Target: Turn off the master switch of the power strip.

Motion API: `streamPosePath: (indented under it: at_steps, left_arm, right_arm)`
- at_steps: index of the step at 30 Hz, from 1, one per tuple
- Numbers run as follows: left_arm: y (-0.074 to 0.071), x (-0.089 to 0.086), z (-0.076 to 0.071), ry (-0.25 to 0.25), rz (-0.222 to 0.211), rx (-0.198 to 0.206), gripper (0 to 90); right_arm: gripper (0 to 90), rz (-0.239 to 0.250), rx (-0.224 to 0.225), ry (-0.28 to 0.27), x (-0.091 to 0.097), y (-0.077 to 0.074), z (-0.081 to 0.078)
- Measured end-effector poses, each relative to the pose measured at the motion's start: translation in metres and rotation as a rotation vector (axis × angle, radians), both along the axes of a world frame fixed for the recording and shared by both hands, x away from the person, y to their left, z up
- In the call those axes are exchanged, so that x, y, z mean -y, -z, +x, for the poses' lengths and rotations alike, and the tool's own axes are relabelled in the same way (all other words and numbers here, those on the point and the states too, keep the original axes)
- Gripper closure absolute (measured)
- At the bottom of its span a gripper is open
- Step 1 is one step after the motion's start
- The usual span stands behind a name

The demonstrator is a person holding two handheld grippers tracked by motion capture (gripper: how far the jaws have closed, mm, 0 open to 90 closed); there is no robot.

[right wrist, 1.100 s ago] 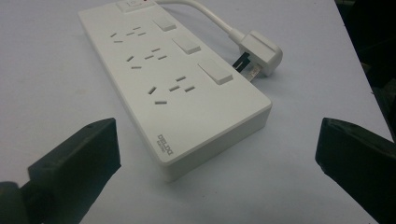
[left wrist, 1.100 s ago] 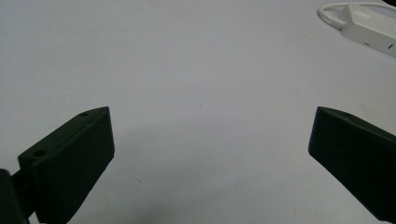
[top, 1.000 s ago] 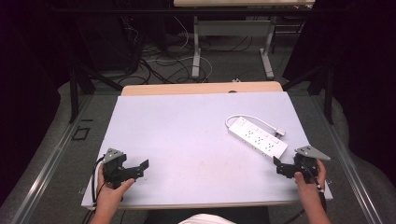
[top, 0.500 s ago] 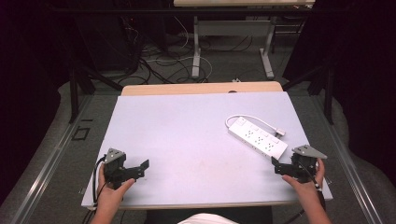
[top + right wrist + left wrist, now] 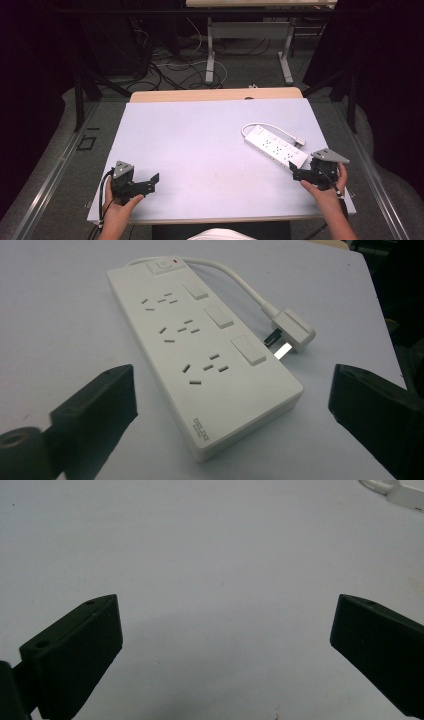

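From the high view we found a white power strip (image 5: 276, 148) lying on the table (image 5: 200, 145) toward its right side, with the right gripper (image 5: 296, 172) just beside its near end and the left gripper (image 5: 152, 182) well apart at the near left.

In the left gripper view, its jaws stood wide apart over bare table.

In the right gripper view, the jaws, which had just been closing slightly, stood apart and off the power strip (image 5: 200, 355), its plug (image 5: 292, 330) lying beside it.

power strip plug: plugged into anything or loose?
Loose. The plug lies on the table beside the power strip, its bare prongs visible, in no socket.
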State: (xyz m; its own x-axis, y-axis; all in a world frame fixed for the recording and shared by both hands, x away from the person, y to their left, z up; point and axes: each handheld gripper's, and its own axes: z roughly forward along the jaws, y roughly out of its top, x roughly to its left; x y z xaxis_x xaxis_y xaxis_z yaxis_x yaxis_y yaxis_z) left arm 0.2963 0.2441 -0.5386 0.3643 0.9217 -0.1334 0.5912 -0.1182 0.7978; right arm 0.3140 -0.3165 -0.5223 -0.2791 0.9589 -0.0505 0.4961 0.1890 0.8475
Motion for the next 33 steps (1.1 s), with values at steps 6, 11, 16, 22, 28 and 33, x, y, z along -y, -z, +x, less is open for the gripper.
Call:
streamPosePath:
  at_steps: [6,11,16,22,28,33]
  left_arm:
    - [-0.001,-0.001,0.0,-0.016,0.016,0.0,0.4]
    - [0.0,-0.001,0.001,-0.02,0.014,-0.005,0.4]
    - [0.0,-0.001,0.001,-0.017,0.02,-0.009,0.7]
    - [0.001,0.001,0.001,-0.016,0.039,-0.005,0.7]
    - [0.001,0.001,0.001,-0.018,0.043,-0.002,0.7]
    - [0.001,0.001,0.001,-0.018,0.038,0.002,0.7]
  right_arm:
    - [14.7,-0.016,-0.022,-0.035,-0.008,-0.004,0.007]
    - [19.3,-0.031,-0.036,-0.07,-0.015,-0.008,0.011]
    - [21.9,-0.035,-0.051,-0.098,-0.018,-0.012,0.014]
    - [26.3,-0.051,-0.053,-0.128,-0.023,-0.025,0.02]
    - [28.6,-0.06,-0.061,-0.148,-0.027,-0.035,0.026]
    - [34.5,-0.059,-0.075,-0.192,-0.033,-0.043,0.036]
